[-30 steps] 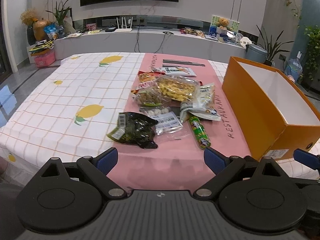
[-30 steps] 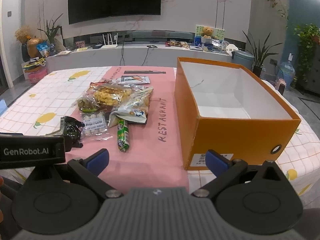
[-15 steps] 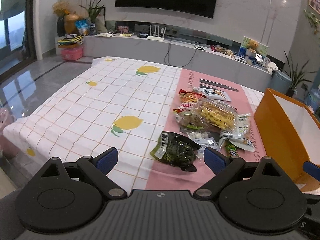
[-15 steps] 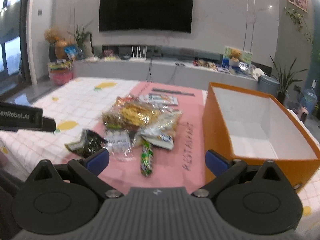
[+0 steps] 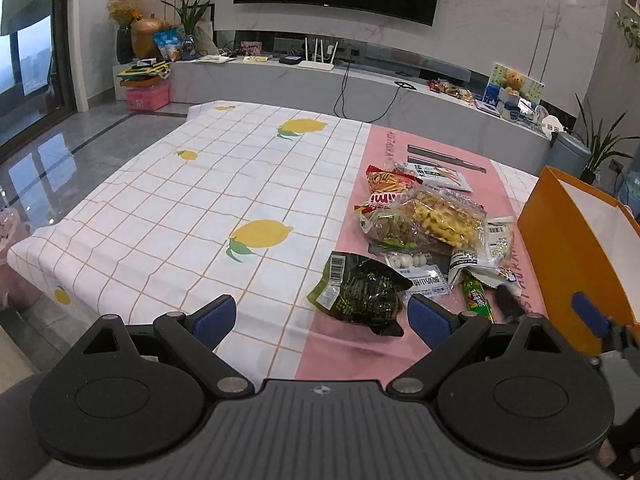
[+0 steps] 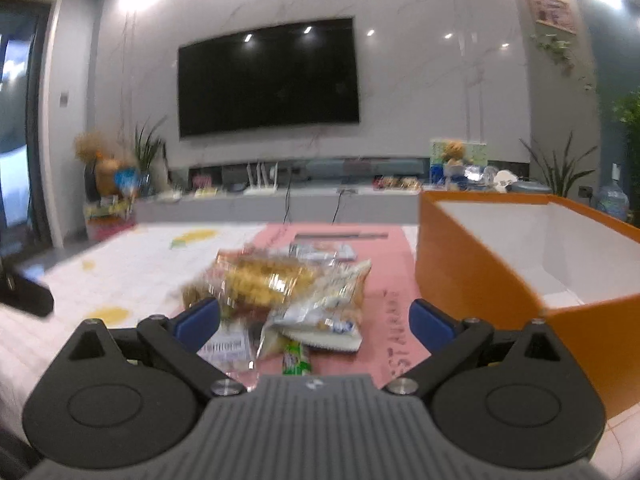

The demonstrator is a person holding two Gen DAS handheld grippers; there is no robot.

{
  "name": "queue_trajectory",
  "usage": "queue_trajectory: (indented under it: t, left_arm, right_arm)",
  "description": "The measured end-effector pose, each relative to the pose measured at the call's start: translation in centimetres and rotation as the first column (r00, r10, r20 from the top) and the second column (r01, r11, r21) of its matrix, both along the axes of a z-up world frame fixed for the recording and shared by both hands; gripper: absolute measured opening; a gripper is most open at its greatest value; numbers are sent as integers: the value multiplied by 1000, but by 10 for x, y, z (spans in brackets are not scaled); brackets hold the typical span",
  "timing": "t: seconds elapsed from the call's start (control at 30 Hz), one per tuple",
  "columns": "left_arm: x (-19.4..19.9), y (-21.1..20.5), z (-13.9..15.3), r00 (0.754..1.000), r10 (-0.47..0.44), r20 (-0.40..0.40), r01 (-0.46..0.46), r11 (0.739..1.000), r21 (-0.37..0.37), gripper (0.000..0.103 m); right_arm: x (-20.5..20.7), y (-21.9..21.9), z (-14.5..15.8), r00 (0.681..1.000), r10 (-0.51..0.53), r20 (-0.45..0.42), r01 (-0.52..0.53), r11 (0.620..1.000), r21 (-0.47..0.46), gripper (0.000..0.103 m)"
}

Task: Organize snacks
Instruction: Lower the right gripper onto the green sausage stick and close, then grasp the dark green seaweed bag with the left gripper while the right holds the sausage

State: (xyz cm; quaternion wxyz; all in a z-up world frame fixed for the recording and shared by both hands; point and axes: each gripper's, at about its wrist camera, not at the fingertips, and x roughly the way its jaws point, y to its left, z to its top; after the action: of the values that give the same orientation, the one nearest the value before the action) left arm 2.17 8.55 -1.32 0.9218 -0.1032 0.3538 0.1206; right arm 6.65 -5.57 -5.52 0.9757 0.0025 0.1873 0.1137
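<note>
A heap of snack packets [image 5: 428,224] lies on the pink runner [image 5: 400,152]. A dark green bag [image 5: 360,292] is the nearest one, beside a slim green tube packet [image 5: 474,294] and a clear yellow bag [image 5: 448,216]. My left gripper [image 5: 322,316] is open and empty, low over the table's front edge, just short of the dark green bag. The right gripper [image 6: 314,320] is open and empty too, hovering low over the near end of the heap [image 6: 280,284]. An open orange box [image 6: 532,256] with a white inside stands to its right.
A lemon-print checked cloth [image 5: 192,208] covers the table's left half. A metal strip [image 5: 444,156] lies at the runner's far end. Behind the table run a long low TV shelf [image 5: 360,84] and potted plants. The right gripper's blue fingertips [image 5: 588,316] show by the box.
Both grippers have swung left and tilted upward. The left view now takes in more of the lemon cloth and the floor. The right gripper dropped lower and closer to the heap, blurring its view.
</note>
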Motion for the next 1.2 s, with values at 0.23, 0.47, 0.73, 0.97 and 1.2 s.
queue_trajectory:
  t: [0.23, 0.47, 0.73, 0.97, 1.2]
  left_arm:
    - [0, 2, -1, 1000, 5, -6, -5, 1000, 3, 103]
    - [2, 2, -3, 1000, 4, -13, -4, 1000, 7, 103]
    - [4, 2, -8, 1000, 3, -24, -2, 1000, 18, 103]
    - [5, 1, -8, 1000, -4, -24, 4, 1000, 15, 103]
    - [6, 2, -9, 1000, -10, -30, 10, 1000, -7, 103]
  right_arm:
    - [20, 14, -19, 987, 38, -153, -46, 998, -48, 97]
    - [43, 20, -38, 971, 21, -239, -51, 992, -118, 72]
    - [50, 12, -39, 970, 15, -241, -39, 994, -98, 27]
    - [47, 14, -39, 967, 21, -253, -54, 991, -125, 21]
    - [38, -2, -31, 945, -31, -326, 9, 998, -69, 21]
